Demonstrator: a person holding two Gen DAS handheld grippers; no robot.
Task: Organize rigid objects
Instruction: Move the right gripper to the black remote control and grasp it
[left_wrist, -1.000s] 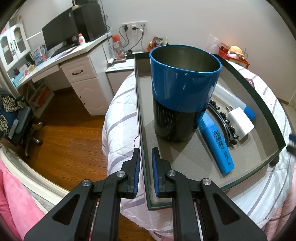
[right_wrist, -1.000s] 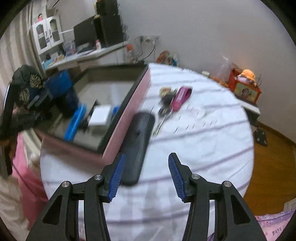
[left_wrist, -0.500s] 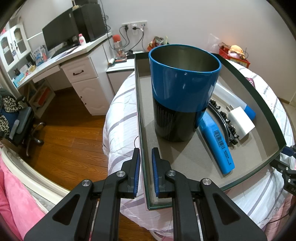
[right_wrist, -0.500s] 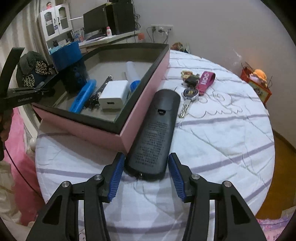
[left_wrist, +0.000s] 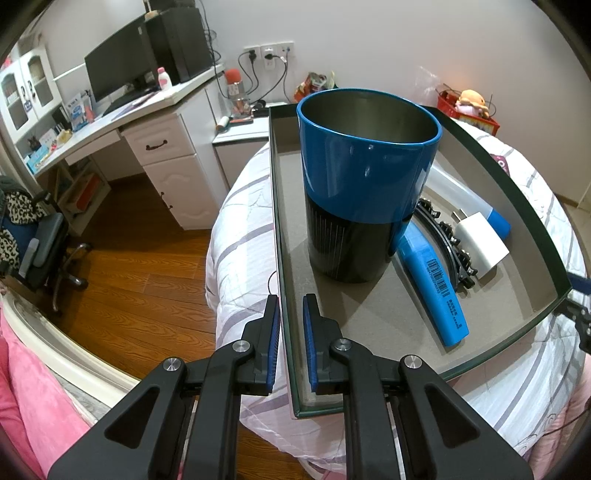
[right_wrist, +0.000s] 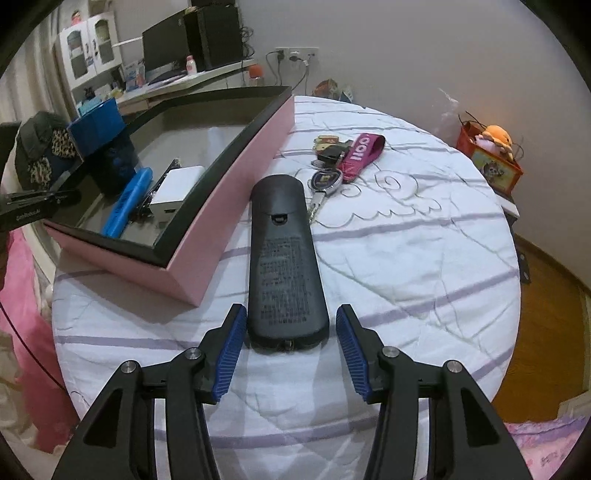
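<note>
Quilted bed carries box, remote, keys.

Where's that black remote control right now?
In the right wrist view, the black remote lies face-down on the striped bedspread, beside the pink box, keys beyond it.

Two wrist-mounted fisheye views, both angled steeply downward over one round bench.

Left view: taken from behind the left tongs, closed on the near wall of the tray; the tray interior is seen at close range, with the blue cup filling the centre, and a desk and wooden floor are seen to the left. Right view: taken from behind the right tongs, facing along the black remote across the striped cloth. Shared by both: the tray, the blue cup and the white charger.
</note>
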